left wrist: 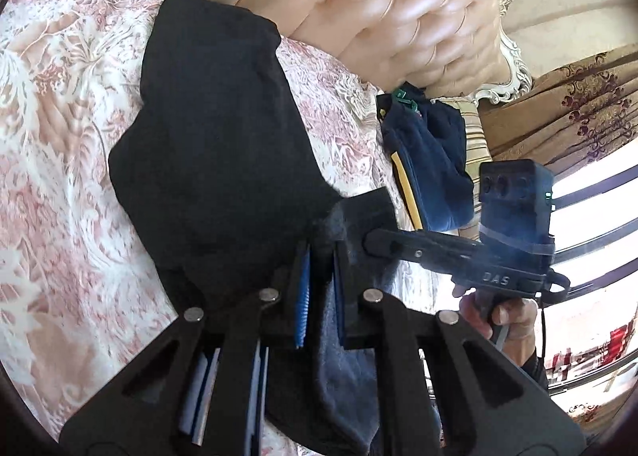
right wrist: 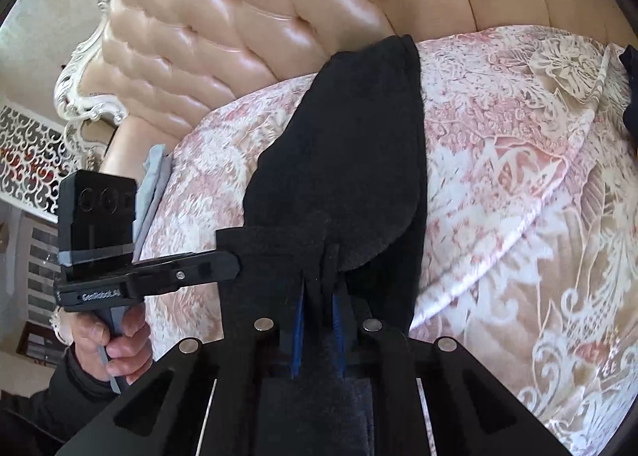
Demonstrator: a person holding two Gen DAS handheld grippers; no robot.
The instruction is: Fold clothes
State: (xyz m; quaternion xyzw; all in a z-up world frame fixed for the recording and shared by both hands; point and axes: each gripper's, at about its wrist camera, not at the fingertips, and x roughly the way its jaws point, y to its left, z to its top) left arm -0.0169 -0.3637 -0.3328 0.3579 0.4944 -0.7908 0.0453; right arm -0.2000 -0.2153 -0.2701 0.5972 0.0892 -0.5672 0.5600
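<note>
Left claw (left wrist: 319, 256) clamped narrow on black garment (left wrist: 215, 129) edge, lower centre of frame. Right claw (right wrist: 319, 280) same, pinching the same cloth just beside it. Garment runs from both claws up-frame across pink floral bedspread (left wrist: 60, 137) toward tufted headboard (left wrist: 379, 9). Navy clothing pile (left wrist: 430, 161) centre right, left view.

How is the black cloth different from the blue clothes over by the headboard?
The black cloth is plain black; the blue clothes have a yellow stripe. The black cloth is pinched by the left gripper and the right gripper, each shut on an edge; the blue clothes lie untouched. The black cloth stretches long across the bedspread; the blue clothes sit bunched near the headboard. Both are dark and on the bed.
</note>
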